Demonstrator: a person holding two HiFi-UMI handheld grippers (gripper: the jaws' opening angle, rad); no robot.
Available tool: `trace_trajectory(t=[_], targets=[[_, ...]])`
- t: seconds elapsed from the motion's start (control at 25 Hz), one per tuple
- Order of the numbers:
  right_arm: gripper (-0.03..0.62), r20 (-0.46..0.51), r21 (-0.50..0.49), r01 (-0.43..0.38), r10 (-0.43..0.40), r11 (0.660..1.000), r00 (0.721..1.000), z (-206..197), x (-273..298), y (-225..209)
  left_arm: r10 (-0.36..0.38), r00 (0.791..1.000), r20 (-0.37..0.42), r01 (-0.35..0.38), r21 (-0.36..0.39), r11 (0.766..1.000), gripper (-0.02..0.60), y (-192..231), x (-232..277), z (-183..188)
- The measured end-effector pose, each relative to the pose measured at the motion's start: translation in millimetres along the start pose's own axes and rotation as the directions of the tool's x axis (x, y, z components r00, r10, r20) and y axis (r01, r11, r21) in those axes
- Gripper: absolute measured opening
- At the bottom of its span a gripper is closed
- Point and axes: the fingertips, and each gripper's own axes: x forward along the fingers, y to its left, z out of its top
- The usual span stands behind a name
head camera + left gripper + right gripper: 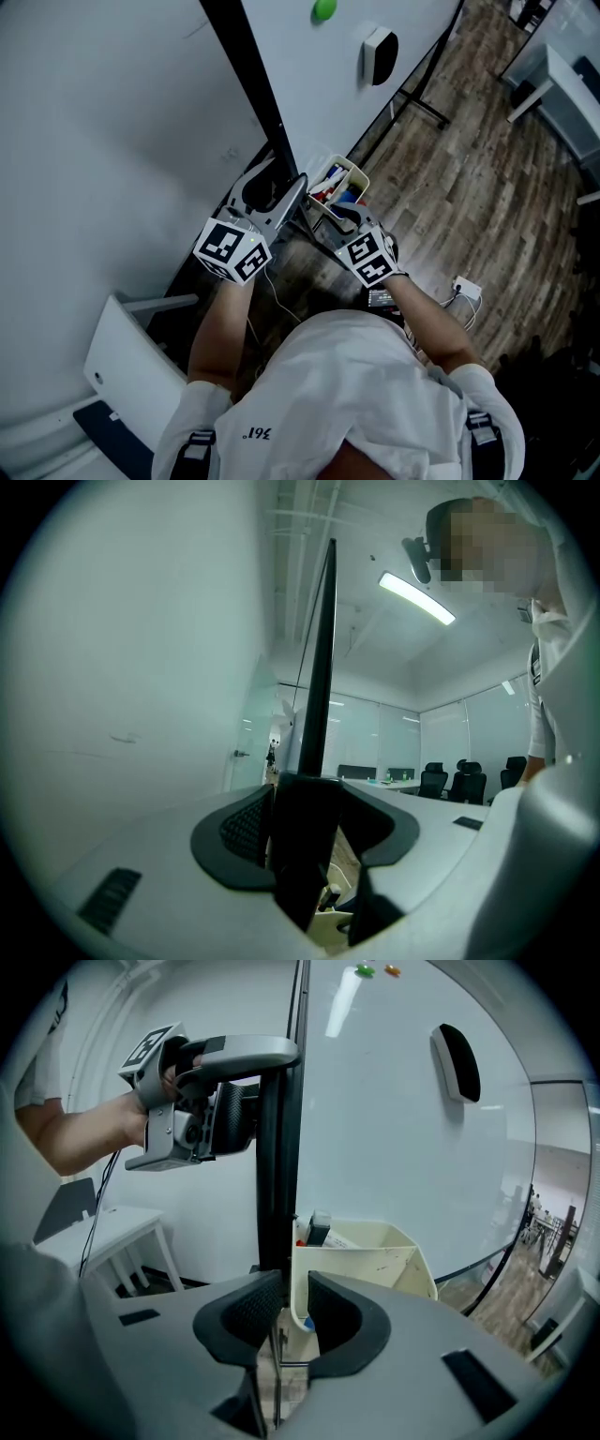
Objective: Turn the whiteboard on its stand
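The whiteboard [309,84] stands in a black frame [248,75], with a black eraser [380,54] and a green magnet [323,9] stuck to it. A cream marker tray [349,176] hangs low on the frame. My left gripper [281,194] straddles the frame upright [317,714]. A sliver of space shows beside one pad, so the left gripper [314,808] is open. Just below, my right gripper [323,208] points down at the tray. The tray's left wall [298,1269] runs between its open jaws [295,1283], beside the frame [274,1166]. The right gripper view also shows the left gripper [262,1110].
A white surface [112,141] fills the left side. The stand's black foot [424,105] crosses the wooden floor [487,206]. A white plug and cable [466,286] lie near my right arm. A white side table [112,1227] stands at left, and a white desk [562,94] at far right.
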Motion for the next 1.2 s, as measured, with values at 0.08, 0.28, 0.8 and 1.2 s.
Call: trace_trajectory(t=[0.08, 0.28, 0.8, 1.2], targets=[[0.075, 0.009, 0.014, 0.005, -0.005, 1.0, 1.0, 1, 0, 0, -0.011, 1.0, -0.009, 0.011, 0.006, 1.0, 0.21, -1, -2, 1], [0.072, 0.001, 0.022, 0.021, -0.021, 1.0, 1.0, -5, -7, -12, -0.038, 0.999, -0.033, 0.039, 0.012, 0.999, 0.207, -10, 12, 0], [0.072, -0.057, 0.01, 0.112, -0.111, 0.994, 0.992, -23, -5, -45, -0.075, 0.996, -0.056, 0.075, 0.002, 0.997, 0.204, -15, 44, -17], [0.074, -0.032, 0.052, 0.191, -0.19, 0.98, 0.981, -23, -49, -93, -0.091, 0.994, -0.057, 0.092, 0.009, 0.996, 0.201, -44, 96, -15]])
